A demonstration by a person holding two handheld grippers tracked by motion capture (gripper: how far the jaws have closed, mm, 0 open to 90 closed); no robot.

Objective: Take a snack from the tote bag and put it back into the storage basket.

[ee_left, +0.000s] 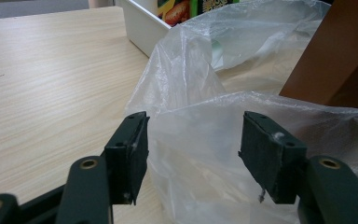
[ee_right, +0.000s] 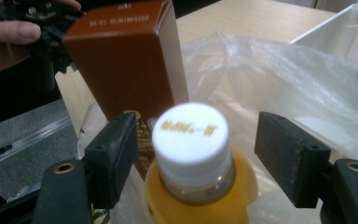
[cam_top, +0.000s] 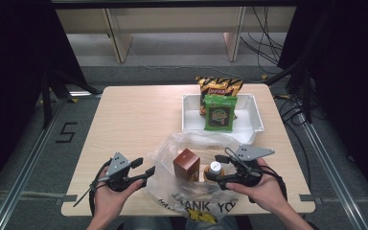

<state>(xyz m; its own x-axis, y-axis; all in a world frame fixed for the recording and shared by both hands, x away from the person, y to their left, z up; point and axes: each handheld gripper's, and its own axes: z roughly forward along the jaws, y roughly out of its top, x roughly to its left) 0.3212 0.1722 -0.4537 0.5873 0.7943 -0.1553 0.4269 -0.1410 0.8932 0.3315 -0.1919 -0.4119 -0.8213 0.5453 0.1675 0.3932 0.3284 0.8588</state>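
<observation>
Right gripper [ee_right: 193, 154]: lying level, jaws standing apart around the bottle [ee_right: 193, 158] cap. Left gripper [ee_left: 193, 156]: level, jaws gaping at the plastic bag [ee_left: 205, 140] edge.

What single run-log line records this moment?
left tool: open at plastic bag | right tool: open around bottle, not gripping | brown box: upright on bag

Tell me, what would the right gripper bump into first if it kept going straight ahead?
Most likely the white cap of the orange bottle, already between the right gripper's open jaws. The brown box stands just behind it.
</observation>
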